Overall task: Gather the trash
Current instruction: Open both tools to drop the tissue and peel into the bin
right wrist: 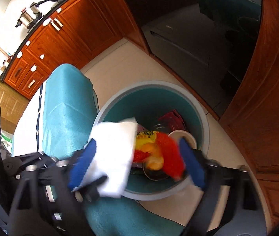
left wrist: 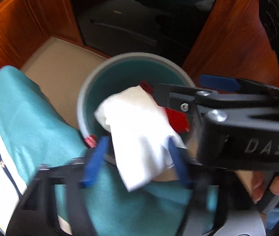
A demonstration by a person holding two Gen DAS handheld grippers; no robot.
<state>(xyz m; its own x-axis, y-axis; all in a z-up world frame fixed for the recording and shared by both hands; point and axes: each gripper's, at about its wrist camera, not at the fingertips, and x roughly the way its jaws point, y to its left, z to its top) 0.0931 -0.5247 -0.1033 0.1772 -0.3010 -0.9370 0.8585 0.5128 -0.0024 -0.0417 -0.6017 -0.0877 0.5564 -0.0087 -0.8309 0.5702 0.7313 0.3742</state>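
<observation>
Floor-standing bin (right wrist: 204,118) — both grippers (left wrist: 137,149) (right wrist: 137,161) spread wide, white tissue (left wrist: 139,129) loose over its rim.

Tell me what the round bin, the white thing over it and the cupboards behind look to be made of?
Bin: probably plastic, with a smooth matt grey rim and teal inside, no seams or weave.
White thing: seems to be paper tissue or thin cloth; it hangs soft and creased, blurred, so I can't say which.
Cupboards: reddish-brown wood or wood veneer, glossy, with visible grain and framed panels.

Teal chair (right wrist: 66,106), wooden cabinets (right wrist: 76,29), pot (right wrist: 28,17)
</observation>
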